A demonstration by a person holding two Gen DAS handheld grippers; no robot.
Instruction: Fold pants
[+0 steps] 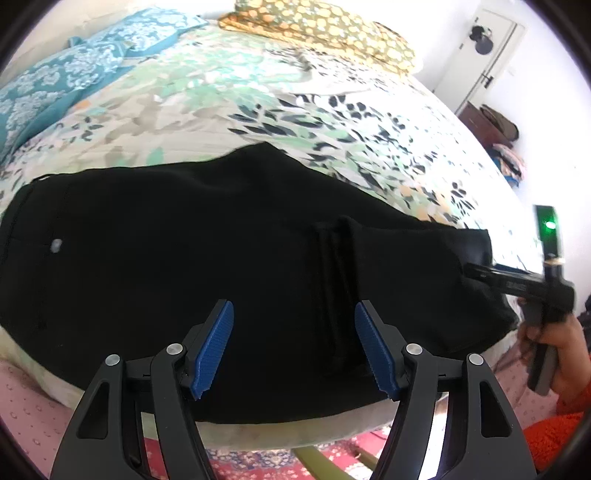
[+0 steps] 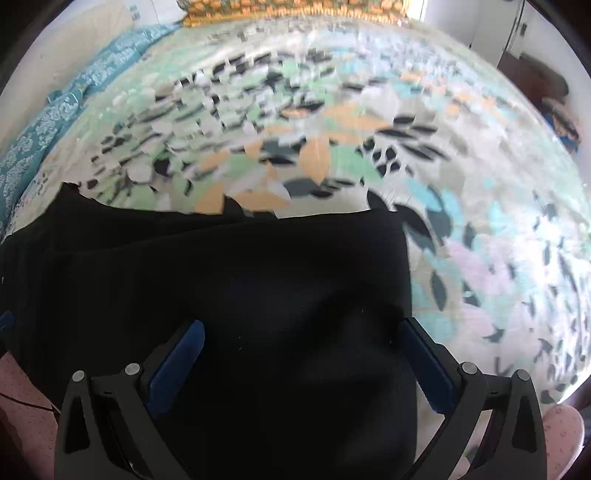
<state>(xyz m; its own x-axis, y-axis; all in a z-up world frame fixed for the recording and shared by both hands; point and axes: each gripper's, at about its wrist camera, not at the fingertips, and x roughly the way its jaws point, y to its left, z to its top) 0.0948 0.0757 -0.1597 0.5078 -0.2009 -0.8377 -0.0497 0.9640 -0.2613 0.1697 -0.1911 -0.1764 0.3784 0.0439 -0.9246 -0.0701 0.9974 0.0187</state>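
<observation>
Over the black fabric pants (image 1: pixel 221 240) on the floral-print bedspread (image 1: pixel 258 110), left gripper (image 1: pixel 293 339) and right gripper (image 2: pixel 303 365) gape empty; pinch both layers squarely at the hem before folding.

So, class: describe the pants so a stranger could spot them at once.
Start at the bed with the leaf-patterned bedspread. Along its near edge lie the black pants, spread flat. They are the only plain dark thing there; the teal pillow and orange-dotted pillow are patterned.
</observation>
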